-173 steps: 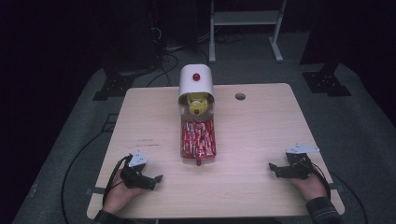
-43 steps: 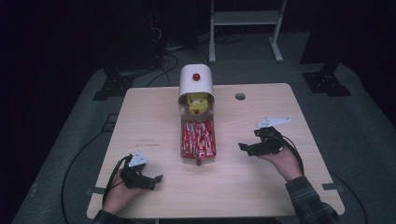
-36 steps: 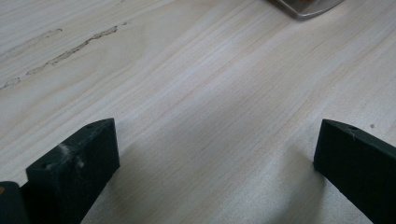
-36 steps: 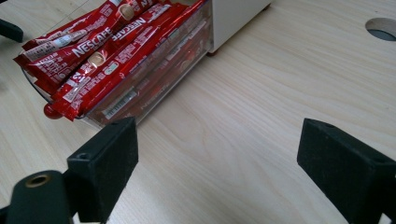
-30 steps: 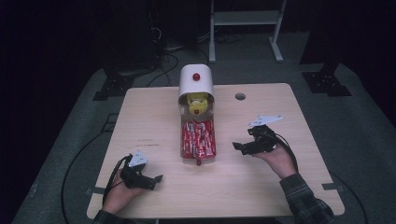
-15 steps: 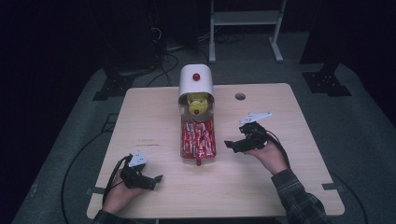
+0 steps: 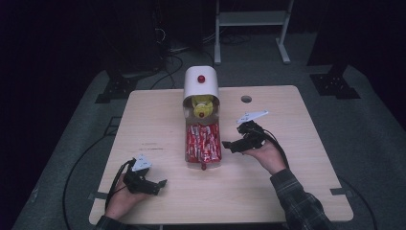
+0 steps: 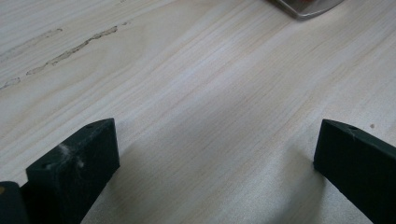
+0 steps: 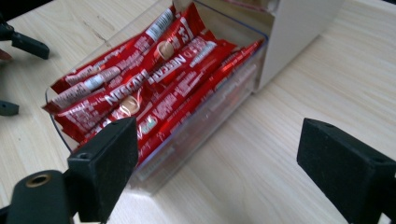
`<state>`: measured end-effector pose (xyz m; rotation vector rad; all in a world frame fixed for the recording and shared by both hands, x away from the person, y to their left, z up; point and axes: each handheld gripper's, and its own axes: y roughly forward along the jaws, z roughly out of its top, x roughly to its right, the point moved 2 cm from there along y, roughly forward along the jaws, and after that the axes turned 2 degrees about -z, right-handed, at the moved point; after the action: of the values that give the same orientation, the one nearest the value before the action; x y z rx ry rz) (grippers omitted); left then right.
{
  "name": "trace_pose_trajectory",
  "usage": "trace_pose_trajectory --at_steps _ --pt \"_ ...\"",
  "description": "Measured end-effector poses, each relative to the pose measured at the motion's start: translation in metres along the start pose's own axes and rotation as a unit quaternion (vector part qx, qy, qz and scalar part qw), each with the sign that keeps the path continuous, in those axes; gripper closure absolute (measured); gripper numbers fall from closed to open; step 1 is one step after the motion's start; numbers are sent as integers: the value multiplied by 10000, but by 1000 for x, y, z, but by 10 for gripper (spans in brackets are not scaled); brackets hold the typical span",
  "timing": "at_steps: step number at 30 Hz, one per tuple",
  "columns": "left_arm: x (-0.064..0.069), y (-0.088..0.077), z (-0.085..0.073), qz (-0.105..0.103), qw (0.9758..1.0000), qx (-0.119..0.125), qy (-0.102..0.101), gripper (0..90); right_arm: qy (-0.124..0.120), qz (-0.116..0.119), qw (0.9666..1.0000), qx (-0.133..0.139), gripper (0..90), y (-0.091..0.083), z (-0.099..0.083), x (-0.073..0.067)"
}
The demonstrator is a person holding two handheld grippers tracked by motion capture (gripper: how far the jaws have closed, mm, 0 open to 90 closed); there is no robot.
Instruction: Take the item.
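Right gripper view looks along two black jaws spread wide, nothing between them but bare table (image 9: 299, 84); the right gripper (image 9: 217, 158) hangs just beside the long wall of a clear plastic tray (image 9: 196, 126). Close up, this view lets me read the print on the red coffee sachets (image 9: 154, 79) heaped in that tray; the top layer shows about six, though the pile hides the rest. Behind the tray stands the white dispenser (image 9: 299, 28), and the tray runs out from under it.

From the high view, the right gripper (image 7: 234, 142) sits at the tray's right side, and the dispenser (image 7: 201, 84) shows a red knob on top and something yellow in its mouth, which the close view cuts off. One tray, one dispenser, two grippers.

The left gripper (image 7: 155, 184) rests near the table's front left corner, well apart from the tray; the left gripper view shows its jaws wide apart over bare wood.
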<state>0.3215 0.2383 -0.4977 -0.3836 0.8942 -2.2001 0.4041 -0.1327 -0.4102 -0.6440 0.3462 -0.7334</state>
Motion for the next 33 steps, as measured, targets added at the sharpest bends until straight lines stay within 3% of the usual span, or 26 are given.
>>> trace_pose_trajectory --at_steps 17,33 --pt "0 0 0 2 10000 9 -14 0 -93 226 9997 -43 141 23 19 -16" --pt "0 0 0 3 10000 0 -2 0 -132 469 9987 -118 229 50 30 -33"
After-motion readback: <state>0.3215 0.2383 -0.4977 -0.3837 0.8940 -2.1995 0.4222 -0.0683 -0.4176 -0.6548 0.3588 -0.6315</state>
